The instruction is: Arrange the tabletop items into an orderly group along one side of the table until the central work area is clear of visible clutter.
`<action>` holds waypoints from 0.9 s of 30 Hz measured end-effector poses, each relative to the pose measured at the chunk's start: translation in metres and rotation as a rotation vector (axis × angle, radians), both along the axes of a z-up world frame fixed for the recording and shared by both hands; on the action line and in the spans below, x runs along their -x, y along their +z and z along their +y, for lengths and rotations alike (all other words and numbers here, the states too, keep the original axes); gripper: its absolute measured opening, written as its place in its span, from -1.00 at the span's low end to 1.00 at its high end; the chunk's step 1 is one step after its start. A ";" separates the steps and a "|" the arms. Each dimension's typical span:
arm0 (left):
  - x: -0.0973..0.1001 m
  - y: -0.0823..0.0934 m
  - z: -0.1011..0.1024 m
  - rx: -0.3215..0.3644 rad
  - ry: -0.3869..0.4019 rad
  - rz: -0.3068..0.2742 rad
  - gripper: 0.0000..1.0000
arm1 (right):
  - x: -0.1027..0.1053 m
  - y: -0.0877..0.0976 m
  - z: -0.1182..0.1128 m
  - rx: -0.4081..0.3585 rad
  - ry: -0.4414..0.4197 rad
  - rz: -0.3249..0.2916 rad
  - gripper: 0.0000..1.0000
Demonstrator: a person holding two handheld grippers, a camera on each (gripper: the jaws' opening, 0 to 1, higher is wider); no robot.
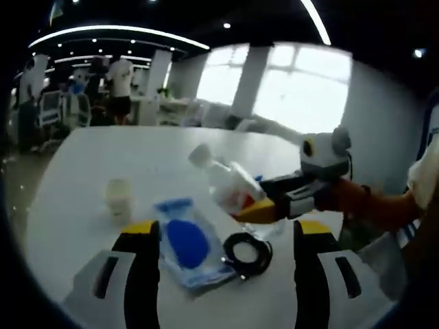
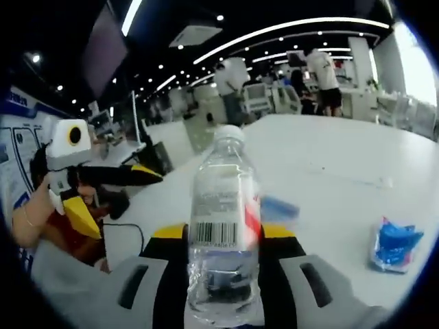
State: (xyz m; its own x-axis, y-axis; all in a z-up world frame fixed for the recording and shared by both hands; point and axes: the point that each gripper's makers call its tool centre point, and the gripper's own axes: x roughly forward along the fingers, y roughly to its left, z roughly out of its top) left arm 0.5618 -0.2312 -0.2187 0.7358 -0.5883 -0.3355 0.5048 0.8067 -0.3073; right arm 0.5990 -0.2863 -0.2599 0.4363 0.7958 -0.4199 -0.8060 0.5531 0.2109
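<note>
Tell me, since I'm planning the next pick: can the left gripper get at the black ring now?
Probably yes. The black ring lies on the table between the open jaws of the left gripper, beside the blue packet, with nothing over it.

Bottle: clear plastic, glossy, catching ceiling lights; white plastic cap, printed paper-like label with barcode. Table: white, smooth, slight sheen under window glare. Blue packet: clear shiny plastic wrap, crinkled, around something matt blue. Second blue packet: crumpled glossy film. Black ring on the table: looks like rubber or plastic, dull gloss. Small cup: pale, translucent plastic, matt. Right gripper jaws: matt black and yellow plastic, smooth
</note>
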 end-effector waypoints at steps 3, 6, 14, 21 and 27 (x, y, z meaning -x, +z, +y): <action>0.001 -0.003 -0.002 0.039 0.013 0.045 0.53 | 0.008 0.005 0.003 -0.051 0.016 -0.015 -0.24; 0.001 0.004 -0.009 0.144 0.014 0.054 0.49 | 0.014 0.010 0.004 -0.083 0.034 -0.027 -0.24; -0.001 0.001 -0.022 0.132 0.016 0.089 0.43 | 0.035 0.023 0.015 -0.122 0.100 -0.102 -0.24; 0.001 0.001 -0.036 0.243 0.043 0.169 0.42 | 0.045 0.027 0.023 -0.114 0.144 -0.150 -0.24; -0.001 0.003 -0.036 0.301 0.086 0.163 0.21 | 0.049 0.031 0.024 -0.133 0.148 -0.144 -0.23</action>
